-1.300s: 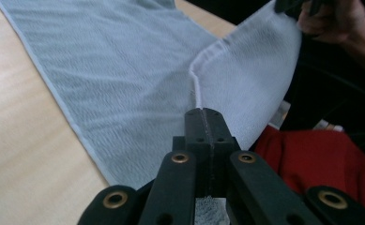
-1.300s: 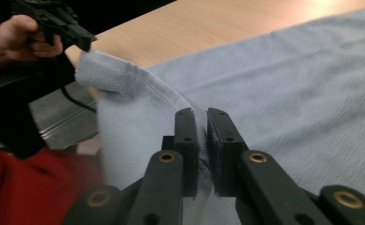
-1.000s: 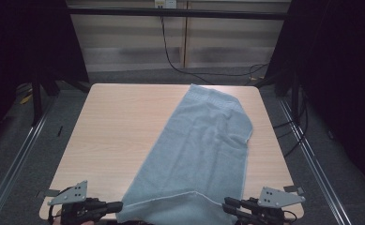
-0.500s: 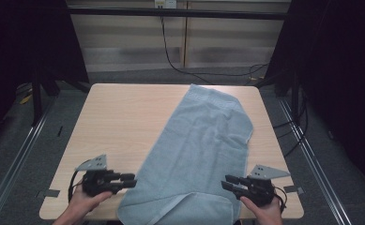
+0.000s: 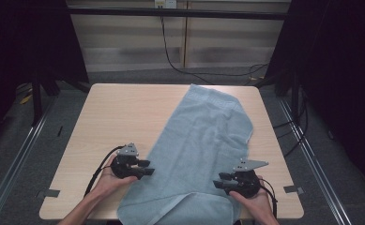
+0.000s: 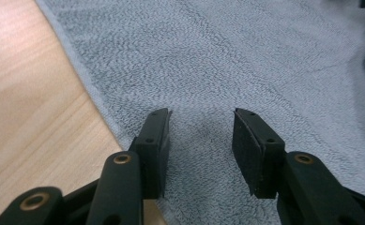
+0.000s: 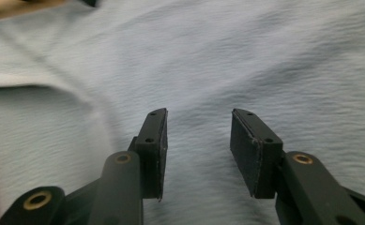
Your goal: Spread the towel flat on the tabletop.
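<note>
Lying on one table (image 5: 124, 108): one towel (image 5: 203, 140), two open tools.

Tabletop evenly lit; bg dark; high view soft; close-ups slightly blurred

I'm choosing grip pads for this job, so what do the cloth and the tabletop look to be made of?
The towel looks like pale blue-grey terry cloth, probably cotton: the left gripper view shows a looped, nubbly pile and a flat hemmed edge. The table looks like light wood-grain laminate or veneer, smooth and matte; which of the two I cannot tell.
</note>
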Tool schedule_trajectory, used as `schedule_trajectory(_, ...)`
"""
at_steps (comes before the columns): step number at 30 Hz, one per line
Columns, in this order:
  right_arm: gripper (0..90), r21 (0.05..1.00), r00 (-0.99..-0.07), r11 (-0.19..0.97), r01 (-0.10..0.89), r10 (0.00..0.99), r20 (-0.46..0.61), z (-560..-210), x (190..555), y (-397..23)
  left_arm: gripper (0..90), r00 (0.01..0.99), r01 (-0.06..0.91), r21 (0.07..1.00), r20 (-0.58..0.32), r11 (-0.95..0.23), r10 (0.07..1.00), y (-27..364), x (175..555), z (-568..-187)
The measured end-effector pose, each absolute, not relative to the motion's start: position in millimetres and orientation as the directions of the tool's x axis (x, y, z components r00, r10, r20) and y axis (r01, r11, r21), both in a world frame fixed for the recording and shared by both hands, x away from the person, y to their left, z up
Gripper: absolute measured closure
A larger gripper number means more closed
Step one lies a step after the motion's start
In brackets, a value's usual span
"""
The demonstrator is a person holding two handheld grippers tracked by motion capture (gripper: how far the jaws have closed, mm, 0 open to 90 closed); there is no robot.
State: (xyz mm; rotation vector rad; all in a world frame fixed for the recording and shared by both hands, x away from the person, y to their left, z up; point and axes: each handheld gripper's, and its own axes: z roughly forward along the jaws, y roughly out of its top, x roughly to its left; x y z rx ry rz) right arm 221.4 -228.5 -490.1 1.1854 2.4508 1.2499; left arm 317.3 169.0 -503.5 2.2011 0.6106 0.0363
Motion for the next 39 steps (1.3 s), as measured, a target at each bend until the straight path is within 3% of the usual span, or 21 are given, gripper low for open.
schedule_trajectory(3, 56.3, 0.741, -0.726, 0.356, 0.570, 0.640, 0.251, -488, 212, -221, 68.0, 0.881, 0.376, 0.742, -0.100, -0.555, 0.463, 169, 312, -504)
schedule_trajectory(7, 62.2, 0.719, -0.765, 0.411, 0.560, 0.589, 0.260, -491, 203, -210, 81.9, 0.878, 0.382, 0.748, -0.109, -0.542, 0.467, 171, 311, -505)
schedule_trajectory(10, 85.1, 0.715, -0.787, 0.430, 0.551, 0.554, 0.272, -493, 200, -205, 86.0, 0.869, 0.399, 0.744, -0.120, -0.536, 0.480, 174, 307, -505)
schedule_trajectory(13, 90.0, 0.730, -0.799, 0.419, 0.541, 0.527, 0.290, -489, 193, -204, 86.3, 0.857, 0.426, 0.745, -0.151, -0.513, 0.492, 182, 301, -505)
schedule_trajectory(18, 89.4, 0.773, -0.831, 0.384, 0.505, 0.458, 0.315, -477, 158, -203, 86.5, 0.841, 0.462, 0.741, -0.192, -0.486, 0.507, 199, 284, -506)
schedule_trajectory(23, 77.5, 0.787, -0.835, 0.375, 0.491, 0.460, 0.301, -472, 138, -207, 86.2, 0.836, 0.487, 0.727, -0.227, -0.484, 0.499, 211, 268, -504)
schedule_trajectory(32, 63.7, 0.769, -0.731, 0.323, 0.551, 0.632, 0.258, -480, 198, -227, 85.6, 0.835, 0.508, 0.711, -0.268, -0.485, 0.481, 228, 242, -503)
schedule_trajectory(39, 57.6, 0.776, -0.651, 0.280, 0.566, 0.729, 0.211, -481, 245, -237, 72.0, 0.848, 0.468, 0.771, -0.253, -0.431, 0.466, 218, 265, -489)
